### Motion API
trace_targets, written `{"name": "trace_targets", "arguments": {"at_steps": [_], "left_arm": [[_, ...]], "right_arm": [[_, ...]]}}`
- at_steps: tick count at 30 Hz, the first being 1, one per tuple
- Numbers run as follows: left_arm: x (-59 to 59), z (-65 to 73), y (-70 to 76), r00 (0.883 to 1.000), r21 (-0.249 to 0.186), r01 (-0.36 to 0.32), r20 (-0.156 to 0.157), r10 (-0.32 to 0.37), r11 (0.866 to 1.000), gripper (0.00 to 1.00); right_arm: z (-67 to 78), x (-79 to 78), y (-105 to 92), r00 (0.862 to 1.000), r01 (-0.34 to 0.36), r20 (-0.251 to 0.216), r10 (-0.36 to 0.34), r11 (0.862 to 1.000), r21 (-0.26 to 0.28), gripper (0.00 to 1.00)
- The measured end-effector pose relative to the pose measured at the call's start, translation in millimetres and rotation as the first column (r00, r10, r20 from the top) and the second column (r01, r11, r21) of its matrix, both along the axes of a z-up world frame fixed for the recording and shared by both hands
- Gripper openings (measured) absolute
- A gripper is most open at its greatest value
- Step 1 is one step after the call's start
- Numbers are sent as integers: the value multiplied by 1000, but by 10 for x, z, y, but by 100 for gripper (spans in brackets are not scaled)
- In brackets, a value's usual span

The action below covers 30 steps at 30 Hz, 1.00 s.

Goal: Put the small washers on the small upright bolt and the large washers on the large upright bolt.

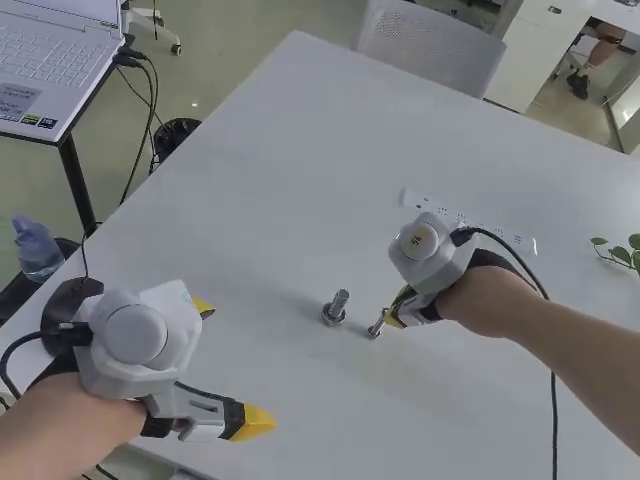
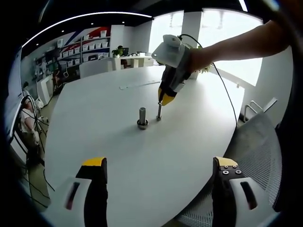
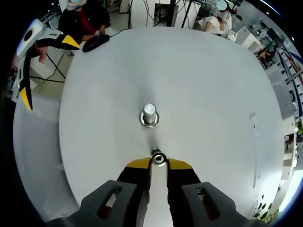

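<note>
**Right tongs at the small bolt, left tongs idle**

The broad white table carries both bolts near its near edge. The left gripper hovers low at that edge, its yellow-tipped jaws spread wide and holding nothing. The right gripper has its jaws drawn nearly together, tips at the top of the small upright steel bolt; whether they pinch a washer I cannot tell. Just beside stands the large upright steel bolt, a metal washer ring around its base.
</note>
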<state>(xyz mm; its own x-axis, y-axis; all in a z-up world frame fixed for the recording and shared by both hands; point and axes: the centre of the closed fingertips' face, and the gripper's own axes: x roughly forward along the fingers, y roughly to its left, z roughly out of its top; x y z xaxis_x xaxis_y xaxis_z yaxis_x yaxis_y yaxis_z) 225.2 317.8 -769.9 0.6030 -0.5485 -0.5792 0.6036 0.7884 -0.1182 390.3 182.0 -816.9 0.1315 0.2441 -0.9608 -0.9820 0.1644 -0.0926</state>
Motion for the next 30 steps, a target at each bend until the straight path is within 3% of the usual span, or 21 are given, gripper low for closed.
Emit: {"name": "trace_targets", "arguments": {"at_steps": [16, 30], "left_arm": [[-23, -48, 8, 1000, 0, -3, -19, 3, 1000, 90], [17, -98, 34, 1000, 6, -6, -29, 6, 1000, 89]], "right_arm": [[-97, -3, 6, 1000, -10, -9, 10, 1000, -22, 13], [-285, -26, -3, 1000, -23, -18, 22, 999, -43, 13]]}}
